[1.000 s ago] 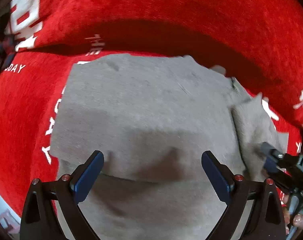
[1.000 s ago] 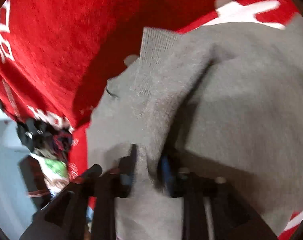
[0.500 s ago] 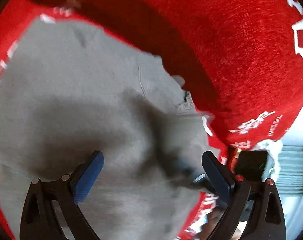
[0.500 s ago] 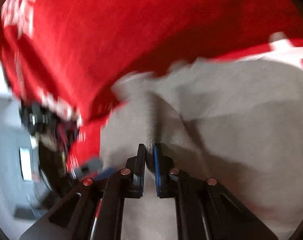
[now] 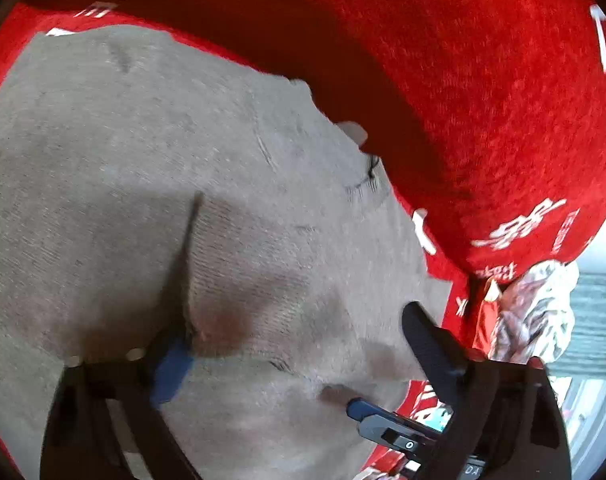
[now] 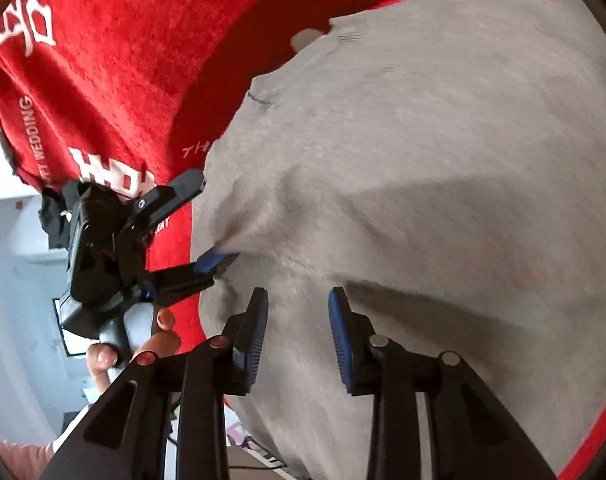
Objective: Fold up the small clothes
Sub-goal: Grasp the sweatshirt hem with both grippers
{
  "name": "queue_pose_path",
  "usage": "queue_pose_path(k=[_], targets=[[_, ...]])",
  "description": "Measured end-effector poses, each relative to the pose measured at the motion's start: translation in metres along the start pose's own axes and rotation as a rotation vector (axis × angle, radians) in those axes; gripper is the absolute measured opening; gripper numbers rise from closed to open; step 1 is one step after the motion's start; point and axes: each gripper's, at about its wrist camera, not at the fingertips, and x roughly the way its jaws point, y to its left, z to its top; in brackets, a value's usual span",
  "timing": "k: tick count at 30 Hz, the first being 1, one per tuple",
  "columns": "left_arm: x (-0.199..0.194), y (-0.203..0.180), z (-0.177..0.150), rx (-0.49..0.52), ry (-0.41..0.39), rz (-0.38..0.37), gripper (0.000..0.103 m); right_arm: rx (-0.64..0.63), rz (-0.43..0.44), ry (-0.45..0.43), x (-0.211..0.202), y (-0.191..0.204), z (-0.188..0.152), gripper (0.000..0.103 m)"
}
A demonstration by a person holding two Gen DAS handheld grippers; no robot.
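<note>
Red printed cloth (image 5: 483,80) covering the surface beyond both jaws. Grey knit garment (image 5: 123,168) spread flat beneath them. Left gripper (image 5: 299,344) closing around a raised fold. Right gripper (image 6: 299,336) opening, cloth released below.

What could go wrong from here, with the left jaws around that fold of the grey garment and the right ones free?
1. The left gripper is closing on a raised fold of the grey garment; it may pinch only the top layer, or too little, and slip.
2. The right gripper is opening with nothing pinched, so the garment lies unanchored and may drag over the red cloth.
</note>
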Motion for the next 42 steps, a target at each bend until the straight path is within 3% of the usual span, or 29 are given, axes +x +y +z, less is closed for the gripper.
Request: queue_pose_path(k=[2, 3, 9, 12, 15, 18, 21, 23, 25, 28, 30, 33, 36, 37, 38, 39, 42], targets=[[0.006, -0.003, -0.001, 0.002, 0.030, 0.004, 0.015, 0.021, 0.008, -0.008, -0.012, -0.011, -0.004, 0.035], [0.007, -0.004, 0.000, 0.001, 0.036, 0.000, 0.008, 0.033, 0.013, -0.011, -0.014, -0.013, -0.006, 0.035], [-0.041, -0.046, 0.016, 0.136, -0.127, -0.062, 0.008, 0.067, 0.007, -0.050, -0.015, -0.024, -0.012, 0.035], [-0.074, -0.058, 0.029, 0.171, -0.203, -0.081, 0.008, 0.087, -0.007, -0.118, -0.024, -0.032, -0.005, 0.035], [-0.092, -0.053, 0.035, 0.172, -0.231, -0.078, 0.008, 0.133, -0.043, -0.209, -0.041, -0.047, 0.006, 0.035], [-0.091, -0.027, 0.031, 0.150, -0.213, -0.020, 0.008, 0.187, -0.109, -0.314, -0.069, -0.065, 0.015, 0.035], [-0.065, 0.018, 0.018, 0.069, -0.130, 0.078, 0.008, 0.234, -0.186, -0.370, -0.087, -0.088, 0.017, 0.034], [-0.049, 0.046, 0.007, 0.003, -0.080, 0.110, 0.008, 0.261, -0.155, -0.375, -0.093, -0.097, 0.017, 0.034], [-0.045, 0.059, -0.001, -0.038, -0.081, 0.099, 0.008, 0.275, -0.132, -0.368, -0.096, -0.099, 0.018, 0.034], [-0.051, 0.053, -0.001, -0.031, -0.101, 0.095, 0.008, 0.368, 0.044, -0.353, -0.098, -0.109, 0.009, 0.034], [-0.053, 0.045, 0.003, -0.002, -0.096, 0.108, 0.008, 0.404, 0.115, -0.327, -0.090, -0.110, -0.002, 0.034], [-0.059, 0.032, 0.010, 0.035, -0.099, 0.109, 0.008, 0.462, 0.123, -0.282, -0.070, -0.114, -0.010, 0.034], [-0.058, 0.021, 0.009, 0.062, -0.107, 0.110, 0.008, 0.510, 0.132, -0.352, -0.070, -0.119, -0.007, 0.036], [-0.059, 0.021, 0.007, 0.072, -0.107, 0.113, 0.008, 0.520, 0.123, -0.368, -0.069, -0.121, -0.005, 0.033], [-0.060, 0.019, 0.006, 0.080, -0.108, 0.116, 0.008, 0.527, 0.104, -0.387, -0.072, -0.121, -0.001, 0.013], [-0.060, 0.018, 0.002, 0.090, -0.105, 0.115, 0.008, 0.518, 0.089, -0.398, -0.077, -0.120, 0.000, 0.006], [-0.052, 0.024, -0.008, 0.100, -0.070, 0.124, 0.008, 0.411, 0.030, -0.425, -0.101, -0.113, 0.010, 0.006]])
